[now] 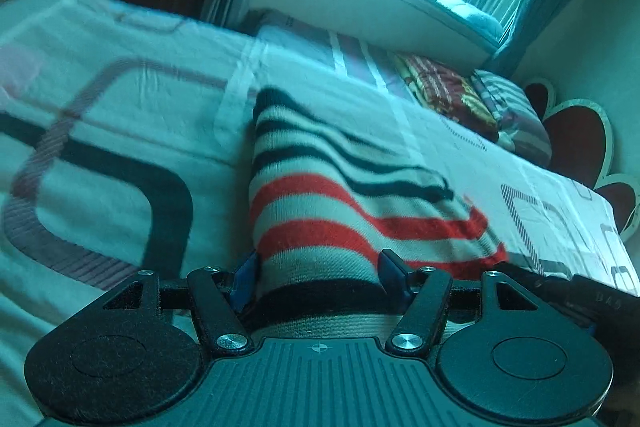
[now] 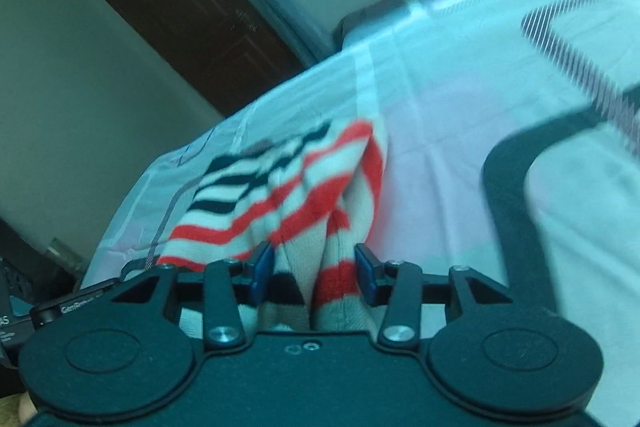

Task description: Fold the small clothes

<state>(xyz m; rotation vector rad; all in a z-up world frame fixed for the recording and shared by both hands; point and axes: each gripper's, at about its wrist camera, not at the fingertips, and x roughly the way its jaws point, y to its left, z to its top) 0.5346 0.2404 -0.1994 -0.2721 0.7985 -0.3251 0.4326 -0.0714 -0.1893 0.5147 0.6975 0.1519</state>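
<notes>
Gripping both ends: left gripper (image 1: pixel 318 277) jaws pinched on the striped knit garment (image 1: pixel 320 195), right gripper (image 2: pixel 314 273) jaws clamped on a bunched fold of it. Garment drapes forward from both onto the patterned bed sheet (image 1: pixel 120 115), far end resting there. Frames blurred.
</notes>
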